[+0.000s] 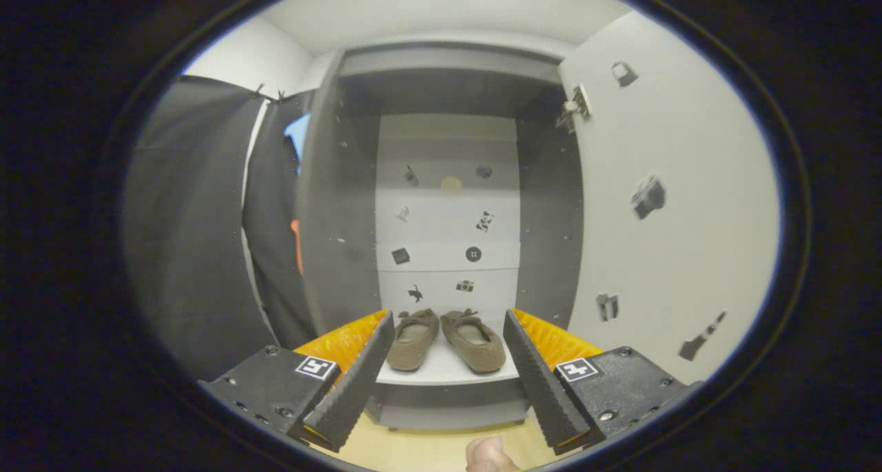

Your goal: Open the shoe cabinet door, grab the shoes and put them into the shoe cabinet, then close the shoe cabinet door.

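Far to my left hangs the black cloth wall (186, 238) of the booth, and just beside it stands the dark grey side panel (337, 203) of the shoe cabinet (448, 58). The cabinet is open in front of me, its pale back panel (448, 224) dotted with small dark stickers.

My claw (448, 327) is spread wide, with nothing between its fingers and nothing pressed by either one. The left finger (358, 375) reaches toward the cabinet's left side, its tip just beside the left shoe as I see it.

The shoes (444, 337), a brown pair of soft slip-ons with little bows at the toe, sit side by side on the cabinet's bottom shelf (448, 370), toes toward the back panel and heels toward me. They lie just ahead of my fingers, framed in the gap between the two tips, the pair splayed a little apart at the heels. Below the shelf's front edge shows a strip of light wooden floor (413, 448), and a fingertip (489, 455) of my hand peeks in at the bottom.

The right finger (541, 375) lies to the right of the right shoe. Beyond it, the shoe cabinet door (675, 203) stands swung open, its pale inner face carrying more small dark stickers, with a hinge (575, 107) near its upper inner corner.
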The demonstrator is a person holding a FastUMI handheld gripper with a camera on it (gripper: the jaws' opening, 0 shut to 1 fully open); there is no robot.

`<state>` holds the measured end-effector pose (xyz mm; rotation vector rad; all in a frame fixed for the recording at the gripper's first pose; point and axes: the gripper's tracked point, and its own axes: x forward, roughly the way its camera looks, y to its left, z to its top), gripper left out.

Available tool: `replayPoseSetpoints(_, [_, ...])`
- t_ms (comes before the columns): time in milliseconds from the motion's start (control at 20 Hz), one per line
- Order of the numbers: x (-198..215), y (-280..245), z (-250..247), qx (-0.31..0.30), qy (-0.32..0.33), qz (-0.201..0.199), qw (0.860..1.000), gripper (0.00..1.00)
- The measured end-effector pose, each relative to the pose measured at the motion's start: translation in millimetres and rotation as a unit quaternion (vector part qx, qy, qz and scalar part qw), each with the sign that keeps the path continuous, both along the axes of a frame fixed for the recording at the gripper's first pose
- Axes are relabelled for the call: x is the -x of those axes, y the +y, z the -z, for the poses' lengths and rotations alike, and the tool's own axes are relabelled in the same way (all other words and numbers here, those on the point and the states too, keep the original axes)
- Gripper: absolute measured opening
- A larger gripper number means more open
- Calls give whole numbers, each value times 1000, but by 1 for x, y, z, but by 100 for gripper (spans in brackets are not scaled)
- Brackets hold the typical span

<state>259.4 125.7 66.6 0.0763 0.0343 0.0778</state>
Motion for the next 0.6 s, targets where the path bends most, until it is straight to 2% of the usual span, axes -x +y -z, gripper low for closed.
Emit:
replayPoseSetpoints(100, [47, -9, -17, 1, -7, 2, 1000, 100])
replayPoseSetpoints(250, [116, -13, -48, -24, -38, -25, 999, 100])
replayPoseSetpoints(400, [178, -40, -73, -17, -63, -24, 998, 100])
replayPoseSetpoints(600, [243, -69, -76, -5, -67, -35, 997, 100])
